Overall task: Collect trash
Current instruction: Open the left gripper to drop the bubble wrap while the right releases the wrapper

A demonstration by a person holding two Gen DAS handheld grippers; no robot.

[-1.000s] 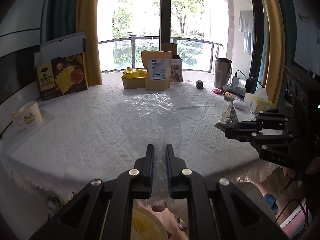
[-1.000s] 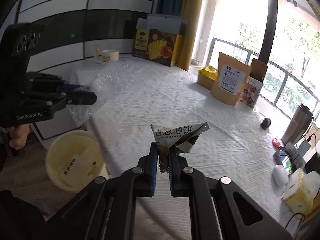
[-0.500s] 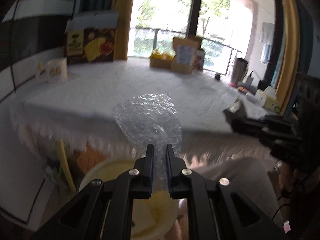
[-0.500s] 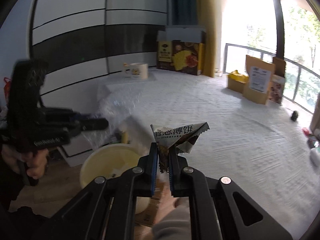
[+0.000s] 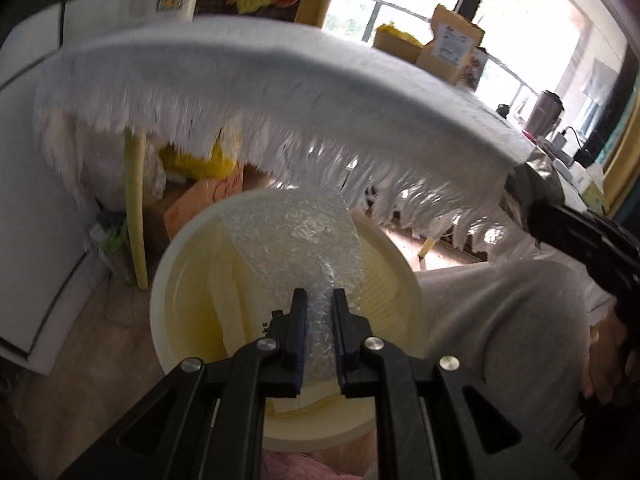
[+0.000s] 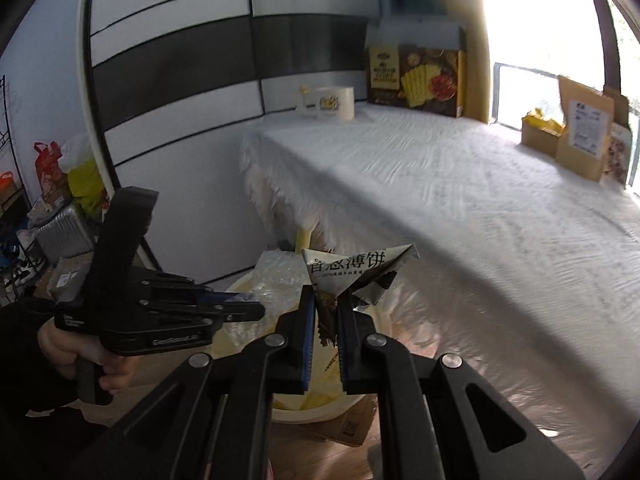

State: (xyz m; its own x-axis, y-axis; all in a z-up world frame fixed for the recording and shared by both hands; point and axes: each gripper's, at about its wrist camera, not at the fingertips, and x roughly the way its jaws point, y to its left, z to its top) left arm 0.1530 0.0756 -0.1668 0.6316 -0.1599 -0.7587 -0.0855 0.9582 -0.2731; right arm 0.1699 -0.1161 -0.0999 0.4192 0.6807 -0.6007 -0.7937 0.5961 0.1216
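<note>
My left gripper (image 5: pixel 320 300) is shut on a sheet of clear bubble wrap (image 5: pixel 296 236) and holds it over the open pale yellow bin (image 5: pixel 176 264) on the floor. The sheet hangs into the bin's mouth. My right gripper (image 6: pixel 326 300) is shut on a crumpled snack wrapper (image 6: pixel 356 272) with printed characters, above the same bin (image 6: pixel 308 408). The left gripper (image 6: pixel 240 312) shows in the right wrist view, with the bubble wrap (image 6: pixel 276 276) beyond its tips. The right gripper's body (image 5: pixel 584 236) shows at the right edge of the left wrist view.
The table with a fringed white cloth (image 5: pixel 280 92) stands just behind the bin. On it are a snack box (image 6: pixel 416 76), a mug (image 6: pixel 328 102) and brown bags (image 6: pixel 580 136). A table leg (image 5: pixel 136 208), cardboard and bags lie under the table. My knee (image 5: pixel 500 320) is right of the bin.
Both grippers have come off the table and down towards the floor bin. The bubble wrap has moved from the tabletop to over the bin. The wrapper stays held.
</note>
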